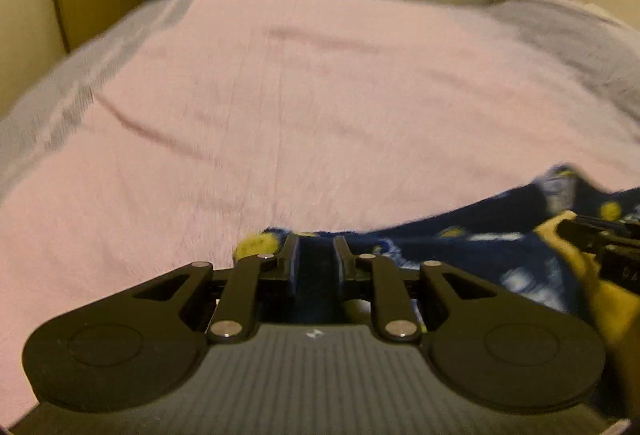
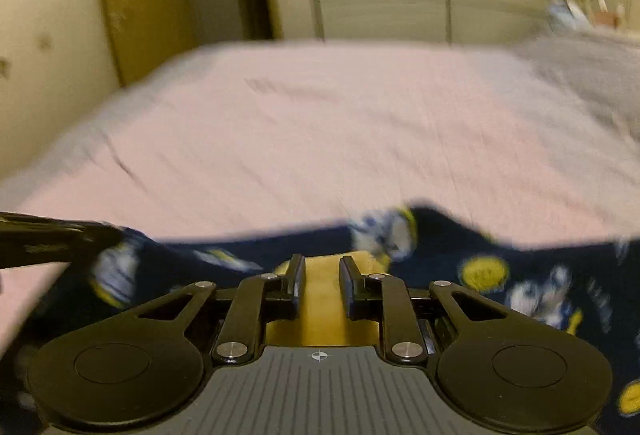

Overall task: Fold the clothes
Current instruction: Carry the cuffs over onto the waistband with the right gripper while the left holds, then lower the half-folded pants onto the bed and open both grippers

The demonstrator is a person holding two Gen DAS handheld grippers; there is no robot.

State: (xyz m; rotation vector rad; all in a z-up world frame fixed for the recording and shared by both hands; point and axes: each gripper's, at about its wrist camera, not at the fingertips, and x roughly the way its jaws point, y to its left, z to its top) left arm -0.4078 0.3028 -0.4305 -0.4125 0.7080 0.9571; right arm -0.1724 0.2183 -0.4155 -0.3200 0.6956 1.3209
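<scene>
Left tongs (image 1: 316,251): jaws close together, dark blue cloth between them; reads as a grip on the garment (image 1: 480,247) edge, though motion blur leaves pad contact unconfirmed. Yellow spot of the print sits just left of the left finger.

Right tongs (image 2: 322,271): jaws narrow, a yellow-tan patch fills the gap. Cannot tell whether that is garment lining or something else, so the grip here is unsettled. Printed navy fabric spreads on both sides of these tongs and beneath them.

Garment: navy with yellow and white print, lying on the pink bedsheet (image 1: 280,115), low and close under both tools. From the left tongs it runs off to the right, towards the right tongs (image 1: 600,239) and the hand (image 1: 576,259) carrying them. From the right tongs, the left tongs (image 2: 52,235) show at the far left of the cloth edge.

Key relation: the held edge runs side to side between the two tools, its long axis crosswise to both. Open sheet lies ahead of both. Judgement: a fold would carry this edge forward, both hands level and together; neither hand is clearly nearer.
</scene>
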